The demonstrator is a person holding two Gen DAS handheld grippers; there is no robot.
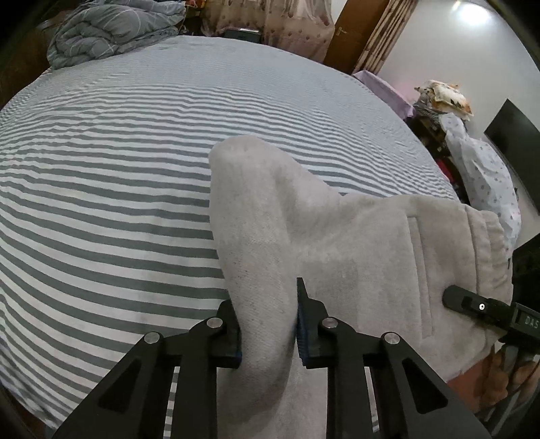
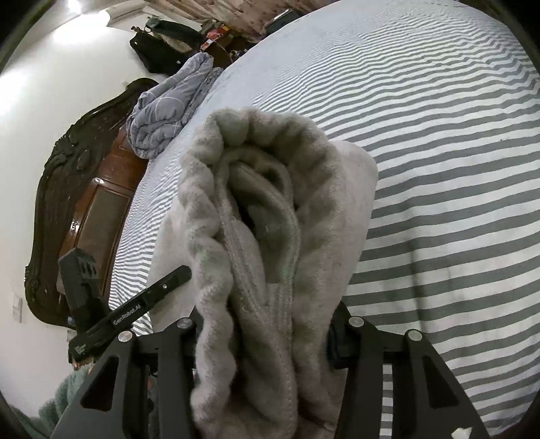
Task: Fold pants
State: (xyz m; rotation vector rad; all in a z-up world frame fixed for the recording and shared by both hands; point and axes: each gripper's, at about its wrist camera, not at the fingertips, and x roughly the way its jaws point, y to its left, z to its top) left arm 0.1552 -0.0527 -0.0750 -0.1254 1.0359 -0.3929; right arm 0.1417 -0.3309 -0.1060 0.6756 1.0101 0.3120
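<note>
Pants: My pale grey fleece pants (image 1: 337, 243) hang lifted over the bed, bunched, a slit pocket showing at 3 o'clock in my left wrist view.

Waistband: The gathered elastic waistband (image 2: 256, 141) stands up at 12 o'clock in my right wrist view, folded in on itself with stitched seams running down its middle.

Left gripper: My left gripper (image 1: 268, 324) is narrowed onto a thick fold of the pants, cloth filling the gap between the blue pads.

Right gripper: My right gripper (image 2: 263, 341) is closed around the waistband bundle, the fabric spilling over both fingers; it also shows at 4 o'clock in the left view.

Handling: I judge this cloth soft, limp and fairly thick, light enough to carry but prone to sag and bunch. It should not slip readily, since the pile looks grippy. Nothing fragile here.

Where to hold: I reckon the waistband corners and the leg hems give the firmest purchase, as the doubled seams resist stretching; a grip mid-panel would only gather loose fleece.

Bed: The grey-and-white striped sheet (image 1: 118, 202) spreads beneath, mostly bare.

Quilt: A rumpled blue-grey quilt (image 1: 111, 30) lies at 11 o'clock, well apart from the pants.

Headboard: A dark carved headboard (image 2: 67, 202) sits at 9 o'clock in my right view.
</note>
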